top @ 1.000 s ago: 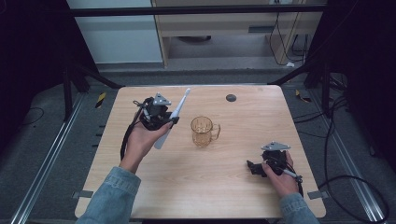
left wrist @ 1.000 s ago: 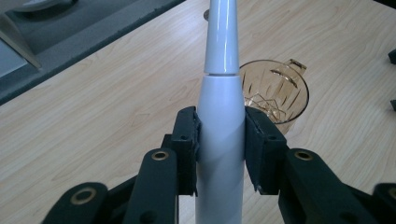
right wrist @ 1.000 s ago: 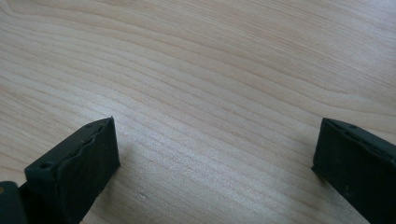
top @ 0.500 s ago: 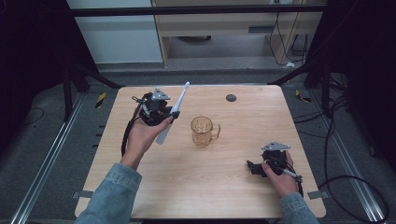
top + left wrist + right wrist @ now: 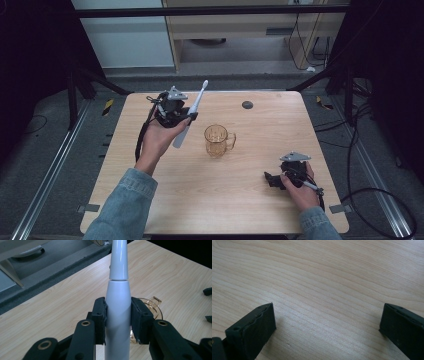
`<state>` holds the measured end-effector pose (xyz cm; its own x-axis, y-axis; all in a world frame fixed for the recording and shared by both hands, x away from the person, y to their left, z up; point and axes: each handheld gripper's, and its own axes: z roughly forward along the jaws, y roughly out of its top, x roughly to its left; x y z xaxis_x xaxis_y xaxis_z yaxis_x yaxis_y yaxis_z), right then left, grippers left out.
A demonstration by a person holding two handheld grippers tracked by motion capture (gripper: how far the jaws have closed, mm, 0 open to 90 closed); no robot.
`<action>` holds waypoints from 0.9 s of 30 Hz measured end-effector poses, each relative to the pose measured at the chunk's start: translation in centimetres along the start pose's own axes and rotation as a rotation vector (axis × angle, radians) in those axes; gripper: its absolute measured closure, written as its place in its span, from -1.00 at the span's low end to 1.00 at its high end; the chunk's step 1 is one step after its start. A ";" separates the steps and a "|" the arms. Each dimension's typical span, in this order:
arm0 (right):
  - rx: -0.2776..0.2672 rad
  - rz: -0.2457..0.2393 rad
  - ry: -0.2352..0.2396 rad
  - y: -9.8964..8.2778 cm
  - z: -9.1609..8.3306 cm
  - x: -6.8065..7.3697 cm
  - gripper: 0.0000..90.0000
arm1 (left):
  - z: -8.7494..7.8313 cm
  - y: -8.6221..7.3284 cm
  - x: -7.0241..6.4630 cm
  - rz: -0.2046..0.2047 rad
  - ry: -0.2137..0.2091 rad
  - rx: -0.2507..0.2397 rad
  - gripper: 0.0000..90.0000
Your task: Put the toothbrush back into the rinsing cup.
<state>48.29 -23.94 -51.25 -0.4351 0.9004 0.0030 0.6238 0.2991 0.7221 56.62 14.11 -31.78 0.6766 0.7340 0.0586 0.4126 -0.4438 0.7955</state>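
Spreading across the high view: a light wooden table [image 5: 200,200], rounded at the corners, sitting on a grey floor between dark frame legs, with a cabinet [image 5: 240,30] standing beyond the far edge

Reaching in from the bottom left: a denim-sleeved forearm, lifting the left gripper [image 5: 172,111] above the table's far left part. Clamping, both pads tight, on a white electric toothbrush [image 5: 189,116] — seen close in the left gripper view as the left gripper [image 5: 117,317] squeezing the thick white handle [image 5: 117,315] from either side, the narrower neck running up and away beyond the pads. Slanting in the high view, brush head pointing toward the far edge, handle end pointing down toward the palm, the whole toothbrush hanging clear of the wood and just left of the mug

Resting near the bottom right corner: the right gripper [image 5: 272,179], held in a hand lying on the table, well apart from the other one. Standing wide in the right gripper view, the right gripper [image 5: 327,325] showing bare wood grain between its two black pads, gripping nothing

Sitting near the table's middle: an amber glass mug [image 5: 217,141], upright, handle turned to the right; peeking out behind the clamped handle in the left gripper view as a rim [image 5: 150,305]

Lying near the far edge, right of the brush head: a small dark round disc [image 5: 247,104]
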 end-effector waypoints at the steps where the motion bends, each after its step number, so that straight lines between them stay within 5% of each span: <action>1: 0.000 0.000 0.000 0.0 0.0 0.0 -0.99 | 0.1 0.1 0.1 -0.013 -0.017 -0.008 0.49; 27: 0.001 0.000 -0.001 0.0 0.0 0.0 -0.99 | 0.6 2.0 0.0 -0.033 -0.008 -0.060 0.49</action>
<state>48.29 -23.94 -51.24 -0.4348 0.9005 0.0027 0.6248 0.2995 0.7211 57.81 12.87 -30.55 0.6682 0.7435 0.0264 0.3978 -0.3871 0.8318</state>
